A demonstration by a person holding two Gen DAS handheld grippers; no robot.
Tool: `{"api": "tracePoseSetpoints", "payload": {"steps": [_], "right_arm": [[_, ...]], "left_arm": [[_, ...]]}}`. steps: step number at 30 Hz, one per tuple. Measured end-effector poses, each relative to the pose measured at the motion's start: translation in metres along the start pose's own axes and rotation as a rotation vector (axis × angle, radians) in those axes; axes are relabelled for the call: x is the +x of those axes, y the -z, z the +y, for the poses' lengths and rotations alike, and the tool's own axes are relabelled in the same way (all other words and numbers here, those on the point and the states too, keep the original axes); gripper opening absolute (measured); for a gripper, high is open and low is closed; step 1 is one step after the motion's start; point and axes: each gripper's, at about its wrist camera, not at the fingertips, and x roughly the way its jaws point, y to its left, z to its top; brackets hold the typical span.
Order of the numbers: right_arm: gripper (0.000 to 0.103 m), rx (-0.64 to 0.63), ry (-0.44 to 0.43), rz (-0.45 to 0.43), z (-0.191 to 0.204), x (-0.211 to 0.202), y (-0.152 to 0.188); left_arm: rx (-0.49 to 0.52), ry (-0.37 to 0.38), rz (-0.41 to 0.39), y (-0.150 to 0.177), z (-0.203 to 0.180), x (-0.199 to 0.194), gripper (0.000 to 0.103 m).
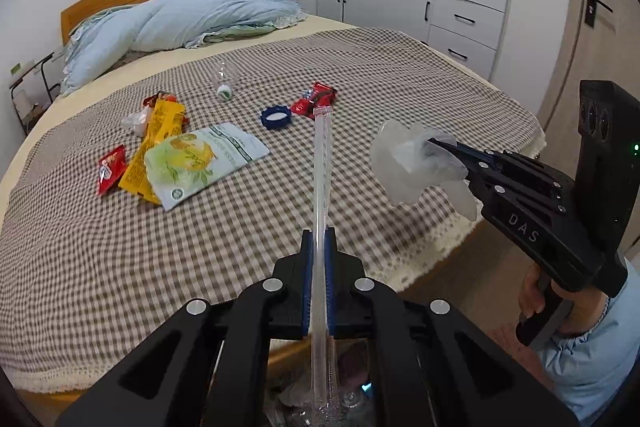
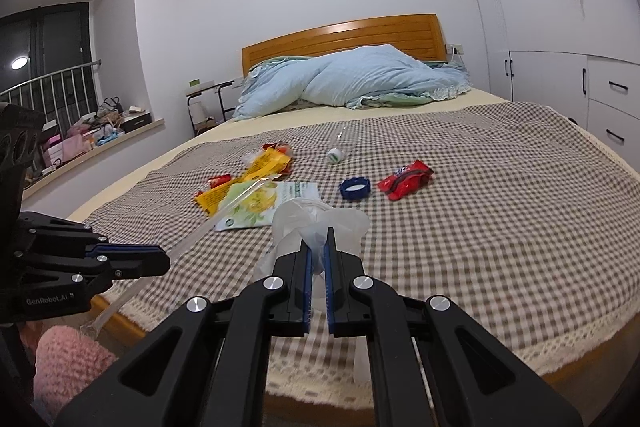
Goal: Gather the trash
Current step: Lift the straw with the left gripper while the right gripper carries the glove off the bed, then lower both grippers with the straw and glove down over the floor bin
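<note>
My left claw (image 1: 319, 243) grips a long clear plastic tube (image 1: 321, 163). My right claw (image 2: 319, 247) pinches a crumpled, maybe plastic, see-through bag (image 2: 316, 223) above the checked bed (image 2: 500, 227).

Wrappers (image 1: 168, 147) left of cap (image 1: 276, 117) on bed (image 1: 400, 75)

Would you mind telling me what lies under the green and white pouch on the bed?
The green and white pouch overlaps the yellow wrapper, covering its near end; anything else beneath is hidden.

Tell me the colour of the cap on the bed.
Blue cap, white inside; clearest in the right wrist view.
</note>
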Motion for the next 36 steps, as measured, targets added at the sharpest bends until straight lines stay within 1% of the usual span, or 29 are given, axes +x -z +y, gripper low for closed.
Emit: {"api": "tracePoseSetpoints", "payload": {"steps": [4,12,19,27,36], "right_arm": [[0.006,0.004,-0.015,0.005,0.004,-0.011,0.012],[0.006,0.015,-0.029,0.035,0.008,-0.023,0.033],[0.006,0.011,-0.039,0.087,0.015,-0.024,0.054],[0.006,-0.006,-0.062,0.143,0.036,-0.029,0.08],[0.006,0.002,-0.076,0.214,0.051,-0.032,0.108]], "left_arm": [[0.017,0.009,0.003,0.012,-0.004,-0.008,0.003],[0.034,0.031,0.046,0.043,-0.009,-0.015,0.003],[0.046,0.034,0.072,0.063,-0.008,-0.02,0.003],[0.055,0.044,0.107,0.086,-0.006,-0.017,0.003],[0.085,0.055,0.14,0.111,-0.007,-0.016,0.003]]}}
